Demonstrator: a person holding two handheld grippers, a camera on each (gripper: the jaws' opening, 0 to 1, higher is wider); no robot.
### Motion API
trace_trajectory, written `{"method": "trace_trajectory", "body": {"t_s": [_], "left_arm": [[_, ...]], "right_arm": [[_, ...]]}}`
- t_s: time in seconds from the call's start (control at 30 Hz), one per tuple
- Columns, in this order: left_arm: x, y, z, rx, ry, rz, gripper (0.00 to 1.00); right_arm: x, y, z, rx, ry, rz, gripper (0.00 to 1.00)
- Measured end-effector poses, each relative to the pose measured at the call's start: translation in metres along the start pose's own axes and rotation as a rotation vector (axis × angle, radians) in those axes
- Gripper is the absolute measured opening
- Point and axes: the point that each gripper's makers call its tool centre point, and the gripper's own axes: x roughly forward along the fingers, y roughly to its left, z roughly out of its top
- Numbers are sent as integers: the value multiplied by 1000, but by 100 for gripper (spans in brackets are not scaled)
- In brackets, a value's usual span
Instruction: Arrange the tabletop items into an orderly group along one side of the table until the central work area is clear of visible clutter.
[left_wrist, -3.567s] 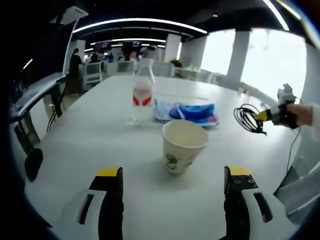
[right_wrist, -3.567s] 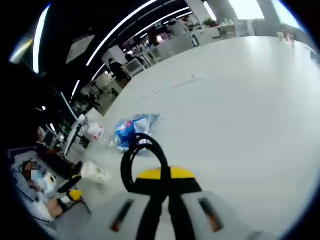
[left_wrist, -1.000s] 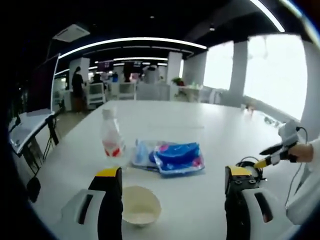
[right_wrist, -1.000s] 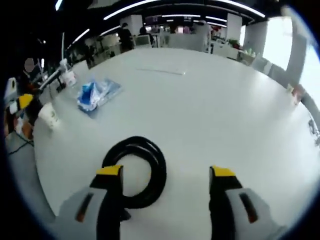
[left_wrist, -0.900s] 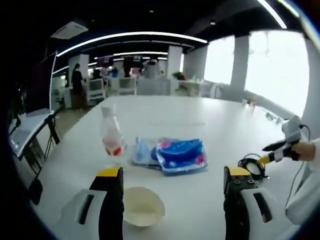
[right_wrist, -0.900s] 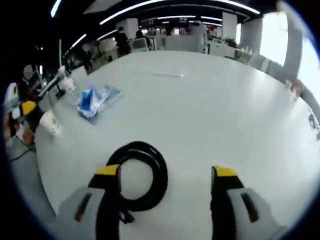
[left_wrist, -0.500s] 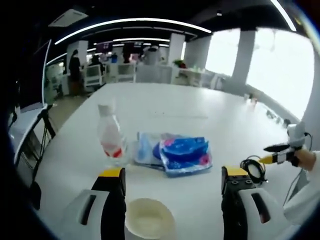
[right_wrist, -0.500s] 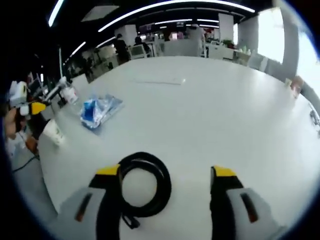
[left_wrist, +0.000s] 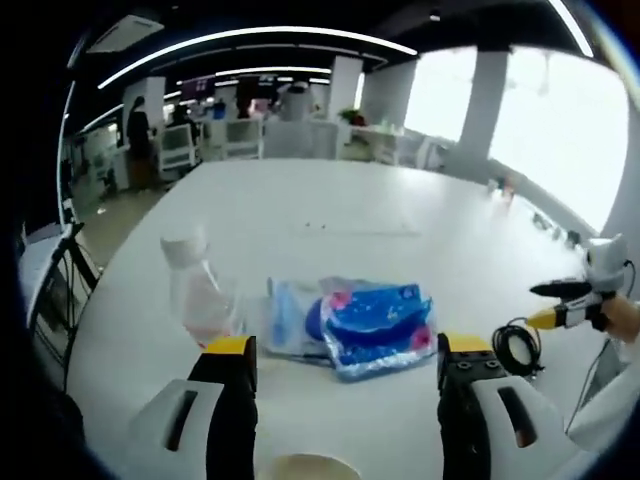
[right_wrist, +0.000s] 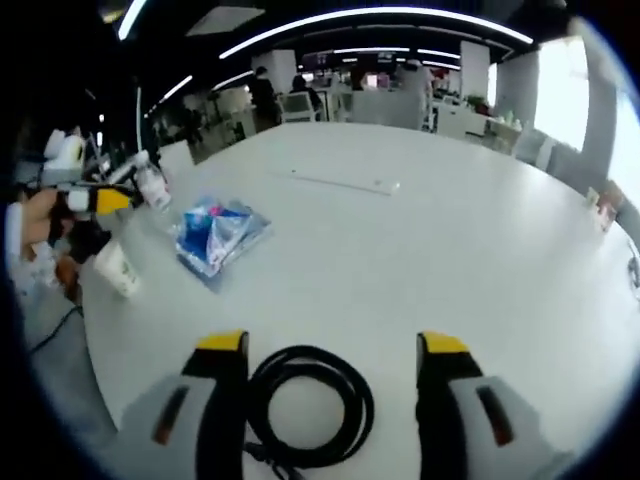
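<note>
My left gripper (left_wrist: 347, 347) is open, held above a white paper cup (left_wrist: 300, 468) whose rim shows between the jaws at the bottom edge. Just past it stand a clear plastic bottle (left_wrist: 195, 298) and a blue plastic packet (left_wrist: 372, 325). My right gripper (right_wrist: 333, 346) is open, with a black coiled cable (right_wrist: 312, 405) lying flat on the white table (right_wrist: 440, 250) between its jaws. The right gripper view also has the packet (right_wrist: 220, 235), the cup (right_wrist: 118, 268), the bottle (right_wrist: 150, 185) and the left gripper (right_wrist: 105, 200) at the left. The cable (left_wrist: 520, 350) and right gripper (left_wrist: 565, 305) appear at right in the left gripper view.
A thin white strip (right_wrist: 345, 182) lies further out on the table. The table's near edge runs by the cup and cable. Desks, chairs and people fill the office behind, with bright windows at right.
The right gripper let go of the cable, which now lies on the table, and stands open over it. The left gripper has advanced over the cup, nearer the bottle and packet.
</note>
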Motion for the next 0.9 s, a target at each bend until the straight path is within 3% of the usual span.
{"method": "trace_trajectory", "body": {"t_s": [0.37, 0.6, 0.9], "left_arm": [[35, -1, -13, 61, 108, -49, 65], [50, 0, -27, 70, 181, -72, 62], [64, 9, -31, 76, 209, -88, 59]], "right_arm": [[16, 36, 27, 13, -22, 23, 64], [39, 67, 42, 7, -27, 75, 60], [76, 102, 59, -56, -4, 120, 60]]}}
